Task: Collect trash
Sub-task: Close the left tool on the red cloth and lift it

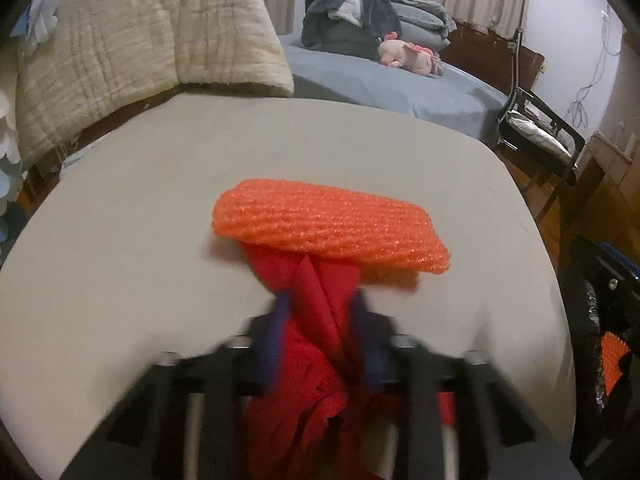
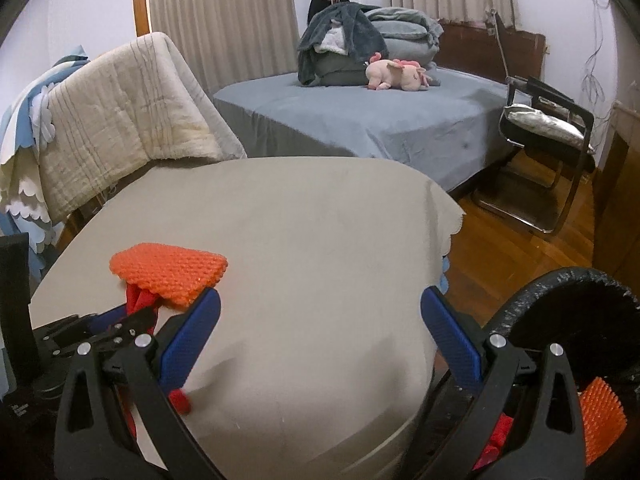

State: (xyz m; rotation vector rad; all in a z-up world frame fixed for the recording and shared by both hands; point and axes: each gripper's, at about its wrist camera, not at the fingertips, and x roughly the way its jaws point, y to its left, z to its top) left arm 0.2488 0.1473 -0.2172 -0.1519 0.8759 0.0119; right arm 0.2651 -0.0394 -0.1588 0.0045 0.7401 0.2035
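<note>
The left gripper (image 1: 320, 300) pinches the limp red bag (image 1: 316, 280) under the light, squashy orange foam net (image 1: 328, 228); the right gripper (image 2: 320, 308) gapes empty.

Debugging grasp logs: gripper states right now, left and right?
Left gripper: shut on the red cloth, orange foam net lying on top of it.
Right gripper: open, holding nothing, above the table.

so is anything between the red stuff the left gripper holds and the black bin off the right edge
Nothing visible blocks it. The left gripper is shut on crumpled red cloth, with orange foam netting lying on it. The black trash bin sits beyond the beige table's right edge.
</note>
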